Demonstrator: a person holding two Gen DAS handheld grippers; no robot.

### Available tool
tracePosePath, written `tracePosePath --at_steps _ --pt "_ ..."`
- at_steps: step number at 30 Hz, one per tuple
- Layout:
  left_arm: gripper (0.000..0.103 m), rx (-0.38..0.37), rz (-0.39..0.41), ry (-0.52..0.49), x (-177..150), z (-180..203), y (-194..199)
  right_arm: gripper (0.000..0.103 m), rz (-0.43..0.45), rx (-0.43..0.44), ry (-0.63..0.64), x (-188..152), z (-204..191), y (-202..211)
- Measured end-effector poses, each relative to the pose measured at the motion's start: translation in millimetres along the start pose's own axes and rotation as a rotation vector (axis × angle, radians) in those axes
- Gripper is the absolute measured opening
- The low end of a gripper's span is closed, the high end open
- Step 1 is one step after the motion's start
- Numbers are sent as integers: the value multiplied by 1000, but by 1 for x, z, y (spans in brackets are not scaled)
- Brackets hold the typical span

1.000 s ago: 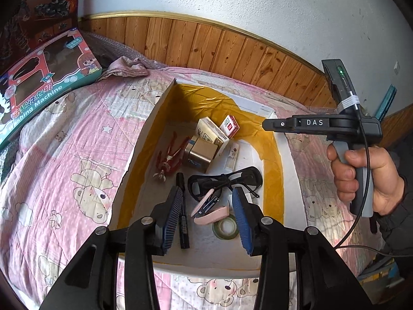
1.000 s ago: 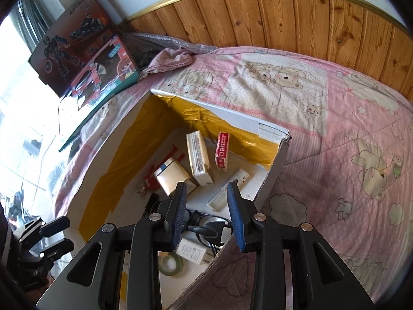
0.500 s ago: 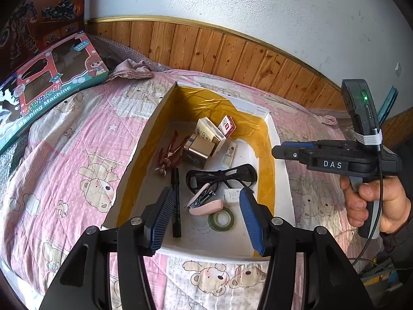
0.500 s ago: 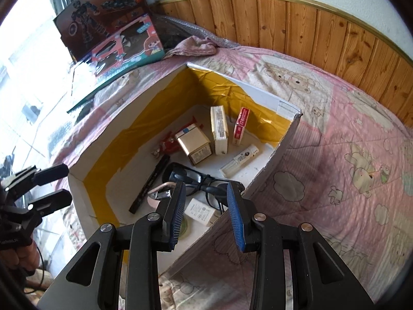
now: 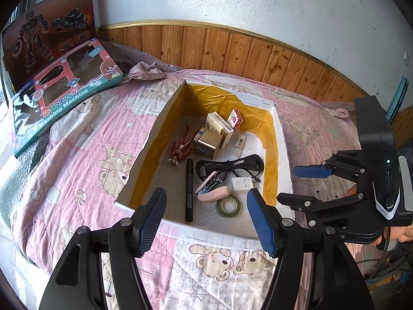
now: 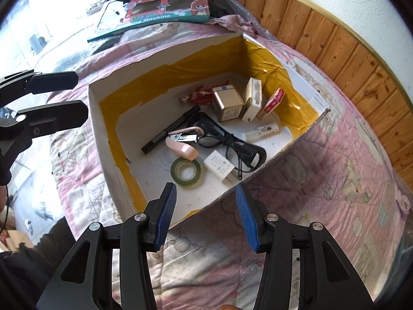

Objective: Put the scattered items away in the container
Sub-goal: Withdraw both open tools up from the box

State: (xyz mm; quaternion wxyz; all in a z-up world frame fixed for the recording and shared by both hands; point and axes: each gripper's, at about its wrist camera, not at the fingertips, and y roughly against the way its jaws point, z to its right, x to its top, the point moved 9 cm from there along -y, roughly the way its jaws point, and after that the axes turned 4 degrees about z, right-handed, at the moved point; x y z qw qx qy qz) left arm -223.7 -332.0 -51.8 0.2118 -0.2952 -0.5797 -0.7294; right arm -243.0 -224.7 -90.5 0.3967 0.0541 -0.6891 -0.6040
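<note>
Pink bedding with little bears covers the bed [image 5: 85,155], and wooden boards [image 5: 232,51] run along the white wall behind it. A big white box [image 5: 144,155] with yellow tape inside sits in the middle of the bed, and it is the container for the tidy-up. All the small things seem to be in the box already, so the job looks done or nearly done; no loose small things show on the bedding around the box. The left gripper [image 5: 206,218] hangs above the near edge of the box with its blue pads wide apart, and it holds nothing. The right gripper [image 6: 206,214] hangs over the box's near corner, also spread open and holding nothing. Both being back from the box and empty fits with having nothing left to carry. Inside the box, a roll of green tape [image 6: 186,171] lies closest to the near wall. Just beside it are a pink stapler [image 6: 182,144] and a small white charger [image 6: 219,166]. Black glasses [image 6: 227,139] lie in the middle of the box, touching the stapler. A black marker [image 5: 189,188] lies flat near the left wall of the box. Farther back in the box are a red toy figure [image 5: 183,144], a gold tin [image 5: 209,143], a cream carton [image 5: 219,128], a small red packet [image 5: 235,120] and a thin white tube [image 6: 262,131]. Two toy boxes [image 5: 64,95] lean at the far left corner of the bed, well apart from the white box, and a crumpled cloth [image 5: 145,71] lies near them.
</note>
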Motion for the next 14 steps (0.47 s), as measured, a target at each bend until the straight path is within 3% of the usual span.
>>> tracePosePath --at_steps 10,14 --pt "67 -10 35 -12 -4 11 22 51 6 53 -56 -8 -18 12" --pt "67 -16 45 -15 -6 13 29 51 25 27 -40 -5 -22 22"
